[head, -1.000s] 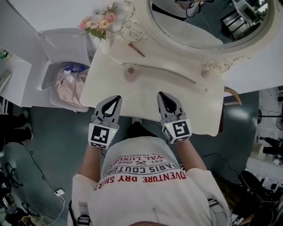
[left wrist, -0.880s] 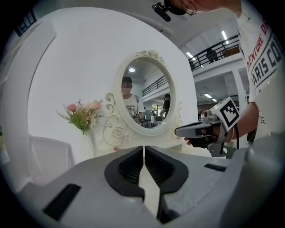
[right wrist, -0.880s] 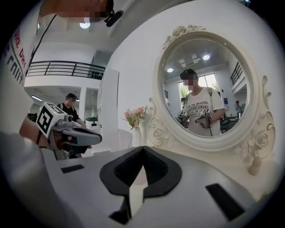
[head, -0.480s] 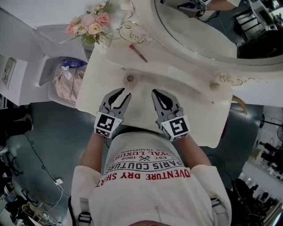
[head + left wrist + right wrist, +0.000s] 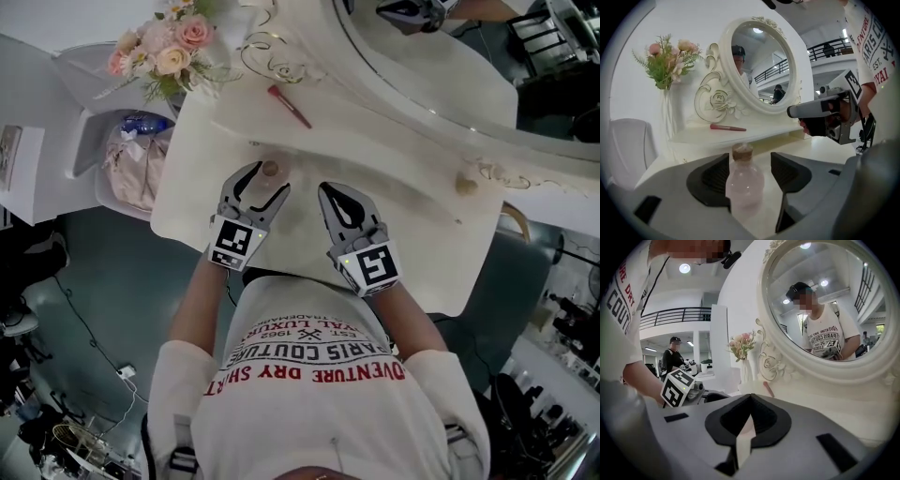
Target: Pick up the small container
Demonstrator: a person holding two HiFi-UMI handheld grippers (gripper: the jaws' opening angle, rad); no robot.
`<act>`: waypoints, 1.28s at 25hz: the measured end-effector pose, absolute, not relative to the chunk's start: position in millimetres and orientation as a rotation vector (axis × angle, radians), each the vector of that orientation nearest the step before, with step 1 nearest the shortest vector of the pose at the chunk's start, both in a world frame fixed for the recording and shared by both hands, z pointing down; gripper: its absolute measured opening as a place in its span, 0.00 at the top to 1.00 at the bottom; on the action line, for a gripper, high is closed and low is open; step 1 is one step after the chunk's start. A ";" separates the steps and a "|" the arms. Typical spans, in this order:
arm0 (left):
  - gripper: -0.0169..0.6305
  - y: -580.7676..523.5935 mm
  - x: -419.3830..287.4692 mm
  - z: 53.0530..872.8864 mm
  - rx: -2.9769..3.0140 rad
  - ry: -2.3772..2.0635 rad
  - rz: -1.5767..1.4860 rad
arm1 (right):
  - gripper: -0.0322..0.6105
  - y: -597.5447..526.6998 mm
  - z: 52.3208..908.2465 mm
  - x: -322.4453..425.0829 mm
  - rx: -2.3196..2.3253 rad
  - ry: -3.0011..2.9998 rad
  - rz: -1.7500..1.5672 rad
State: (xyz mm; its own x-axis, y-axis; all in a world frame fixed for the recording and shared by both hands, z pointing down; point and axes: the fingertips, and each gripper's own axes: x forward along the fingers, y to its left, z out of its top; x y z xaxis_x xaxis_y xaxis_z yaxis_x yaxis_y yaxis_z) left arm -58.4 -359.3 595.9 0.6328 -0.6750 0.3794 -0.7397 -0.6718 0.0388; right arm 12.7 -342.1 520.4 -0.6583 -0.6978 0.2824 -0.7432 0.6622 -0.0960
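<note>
- Two jaws of the left gripper (image 5: 269,179) are spreading around the small container (image 5: 744,183); no pad is pressing it.
- Small container is standing upright on the dressing table (image 5: 422,244), unlifted.
- Right gripper (image 5: 334,193) is idling nearby, jaws pressed together, empty.
- Closing and lifting are remaining.

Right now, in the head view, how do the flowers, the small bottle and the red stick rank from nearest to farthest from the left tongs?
1. Small bottle: upright between the jaws of the left tongs, which are opening.
2. Red stick: straight ahead, further back.
3. Flowers: far back, on the left.
</note>
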 end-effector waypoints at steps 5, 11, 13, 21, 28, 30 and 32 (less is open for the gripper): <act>0.57 -374.2 -52.7 604.4 2.646 -1.181 0.445 | 0.95 -347.1 527.6 23.8 1.199 -2.640 0.322; 0.62 -388.6 -54.4 607.1 2.665 -1.242 0.430 | 0.95 -351.5 535.6 39.5 1.255 -2.636 0.462; 0.63 -388.1 -54.4 606.3 2.670 -1.247 0.428 | 0.95 -353.0 536.5 42.5 1.268 -2.636 0.474; 0.76 -387.6 -53.4 601.9 2.668 -1.245 0.463 | 0.95 -350.6 534.5 40.6 1.262 -2.644 0.456; 0.76 -385.2 -52.6 603.1 2.600 -1.213 0.538 | 0.95 -346.1 525.1 41.8 1.304 -2.623 0.415; 0.76 -381.3 -52.2 599.6 2.607 -1.189 0.561 | 0.95 -345.6 518.7 41.3 1.325 -2.619 0.398; 0.76 -377.3 -51.2 591.2 2.627 -1.163 0.573 | 0.95 -345.0 511.6 41.5 1.349 -2.614 0.380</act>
State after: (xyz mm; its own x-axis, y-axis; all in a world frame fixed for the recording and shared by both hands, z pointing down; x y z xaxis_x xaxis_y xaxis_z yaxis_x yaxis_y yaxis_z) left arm -51.2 -377.3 591.2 0.6130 -0.6628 0.4301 -0.7450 -0.6662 0.0352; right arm 41.5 -345.0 511.6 -0.5738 -0.7732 0.2698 -0.8181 0.5566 -0.1447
